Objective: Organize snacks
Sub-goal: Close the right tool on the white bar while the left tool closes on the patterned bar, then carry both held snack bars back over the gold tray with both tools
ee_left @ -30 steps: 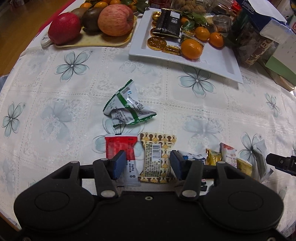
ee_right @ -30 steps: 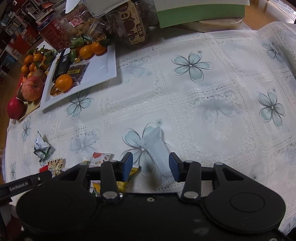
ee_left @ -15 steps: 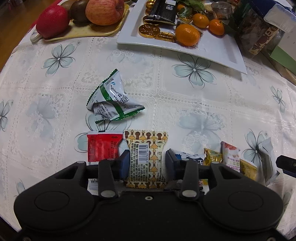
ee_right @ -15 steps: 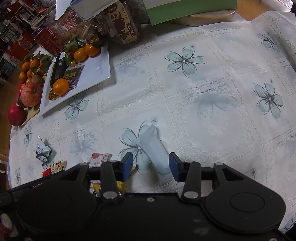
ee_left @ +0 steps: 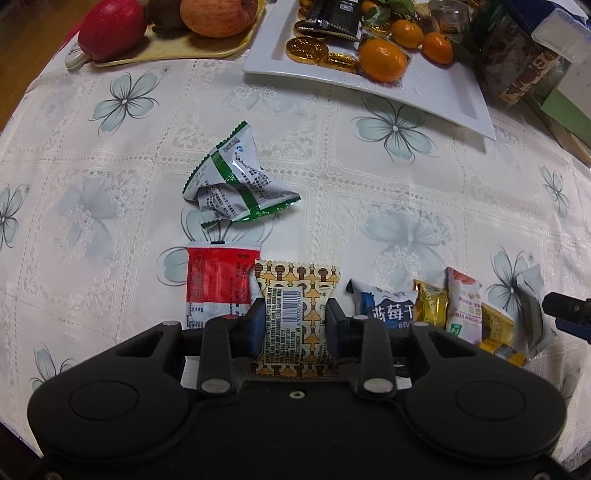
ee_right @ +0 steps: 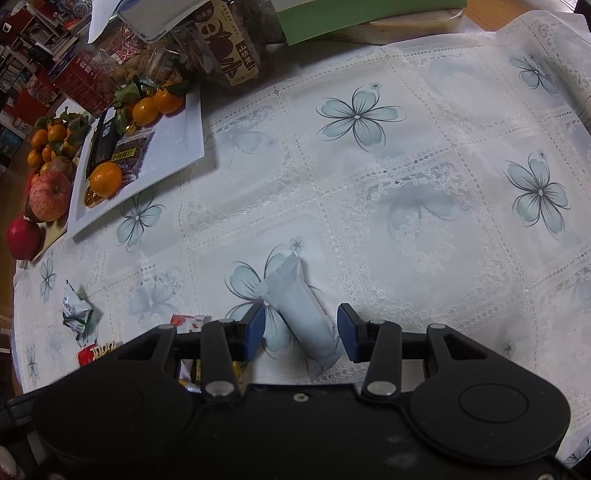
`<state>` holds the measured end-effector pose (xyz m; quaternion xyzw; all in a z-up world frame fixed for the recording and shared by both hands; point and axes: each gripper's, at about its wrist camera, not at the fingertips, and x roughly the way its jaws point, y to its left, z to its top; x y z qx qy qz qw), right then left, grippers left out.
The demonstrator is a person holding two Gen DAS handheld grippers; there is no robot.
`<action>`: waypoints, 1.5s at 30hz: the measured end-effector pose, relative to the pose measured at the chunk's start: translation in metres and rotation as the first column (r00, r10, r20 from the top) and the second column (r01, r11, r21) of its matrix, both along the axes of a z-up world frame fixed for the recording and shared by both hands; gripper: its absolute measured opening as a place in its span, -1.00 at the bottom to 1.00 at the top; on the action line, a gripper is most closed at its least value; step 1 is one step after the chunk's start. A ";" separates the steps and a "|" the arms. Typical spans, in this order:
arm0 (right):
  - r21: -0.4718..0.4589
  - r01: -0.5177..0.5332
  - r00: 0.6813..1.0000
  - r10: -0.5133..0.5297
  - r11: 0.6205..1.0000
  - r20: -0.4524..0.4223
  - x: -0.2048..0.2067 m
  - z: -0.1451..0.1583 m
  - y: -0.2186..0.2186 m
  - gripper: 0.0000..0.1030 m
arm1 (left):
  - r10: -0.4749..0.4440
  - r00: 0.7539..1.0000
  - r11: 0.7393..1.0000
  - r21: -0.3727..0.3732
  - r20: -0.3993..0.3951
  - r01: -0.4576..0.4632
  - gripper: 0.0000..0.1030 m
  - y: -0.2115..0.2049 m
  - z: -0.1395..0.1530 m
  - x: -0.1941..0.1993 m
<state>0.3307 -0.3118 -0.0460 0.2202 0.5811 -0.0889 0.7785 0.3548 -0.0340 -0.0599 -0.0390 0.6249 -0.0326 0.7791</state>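
Note:
A yellow-brown patterned packet point(ee_left: 295, 291) with a barcode lies on the flowered tablecloth. My left gripper point(ee_left: 293, 325) points down over it. Its jaws are closing and the pads pinch the packet's sides. Beside it lie a red packet point(ee_left: 214, 277), a blue-and-white packet point(ee_left: 384, 310), a small gold packet point(ee_left: 430, 302) and a strawberry packet point(ee_left: 463, 302). A crumpled green-and-white wrapper point(ee_left: 236, 184) sits farther out. My right gripper point(ee_right: 301, 328) stands open astride a plain white packet point(ee_right: 303, 310), which lies slanted on the cloth between the fingers, clear of both pads.
A white plate point(ee_left: 443, 88) with oranges, gold coins and a dark packet stands at the back. A yellow fruit tray point(ee_left: 166, 55) with apples is to its left. Jars point(ee_right: 225, 48) and a green box point(ee_right: 369, 14) line the far edge.
The left jaws have closed in from wide apart onto the yellow patterned packet, and the view has shifted slightly forward. The right gripper's jaws have kept their width over the white packet.

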 end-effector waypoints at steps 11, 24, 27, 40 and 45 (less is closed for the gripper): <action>-0.044 -0.005 0.999 0.003 0.999 -0.042 0.014 -0.017 0.013 -0.10 | -0.010 1.000 1.000 -0.002 0.000 0.010 -0.18 -0.001 -0.002 0.003; -0.047 0.020 0.996 -0.024 0.999 -0.086 0.007 -0.020 0.009 -0.57 | 0.050 0.997 0.998 -0.047 -0.058 -0.052 -0.22 0.010 0.000 -0.001; -0.020 0.045 0.995 -0.047 0.999 -0.086 0.000 -0.017 0.004 -0.57 | 0.032 0.998 0.999 -0.037 -0.049 -0.034 -0.22 0.010 0.006 -0.008; 0.030 0.066 0.996 -0.064 0.997 -0.063 -0.032 0.010 -0.002 -0.58 | -0.050 0.998 0.997 -0.067 -0.042 0.048 -0.22 0.015 0.040 -0.054; 0.042 0.043 0.998 -0.041 0.998 -0.054 -0.056 0.021 0.003 -0.58 | -0.093 0.996 0.995 -0.042 -0.013 0.092 -0.22 0.020 0.052 -0.083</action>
